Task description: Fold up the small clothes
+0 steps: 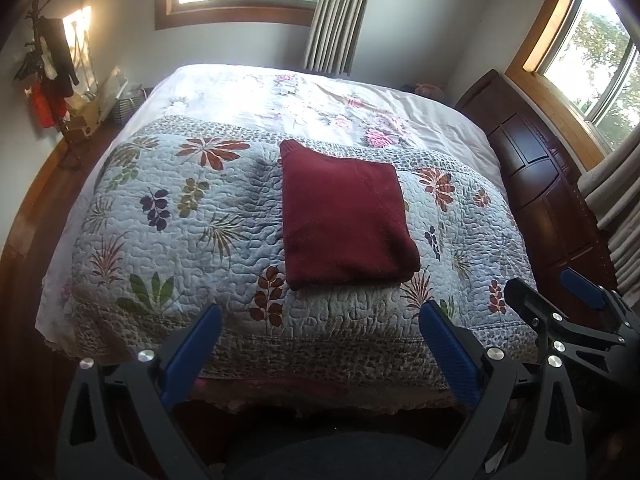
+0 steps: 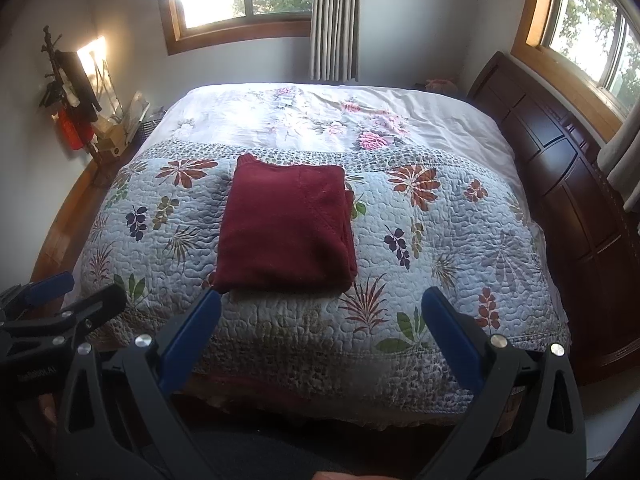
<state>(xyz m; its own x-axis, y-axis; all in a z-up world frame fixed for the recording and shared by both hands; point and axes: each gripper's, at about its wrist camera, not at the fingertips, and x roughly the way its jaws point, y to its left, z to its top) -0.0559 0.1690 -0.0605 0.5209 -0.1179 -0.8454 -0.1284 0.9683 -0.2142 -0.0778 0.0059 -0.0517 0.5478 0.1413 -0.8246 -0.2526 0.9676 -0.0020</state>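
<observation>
A dark red garment [image 1: 344, 216] lies folded into a neat rectangle on the floral quilt [image 1: 168, 216] of the bed; it shows in the right wrist view too [image 2: 286, 228]. My left gripper [image 1: 322, 312] is held back over the bed's near edge, open, nothing between its blue pads [image 1: 452, 352]. My right gripper [image 2: 322, 300] is also open and empty, its left fingertip just short of the garment's near left corner. Each gripper shows at the side of the other's view: the right gripper [image 1: 560, 288] and the left gripper [image 2: 72, 284].
A dark wooden headboard [image 1: 552, 200] runs along the bed's right side under a window. A coat stand [image 1: 48, 80] with hanging items and boxes stands at the far left wall. A pale flowered sheet [image 1: 304, 100] covers the far half of the bed. Wooden floor lies to the left.
</observation>
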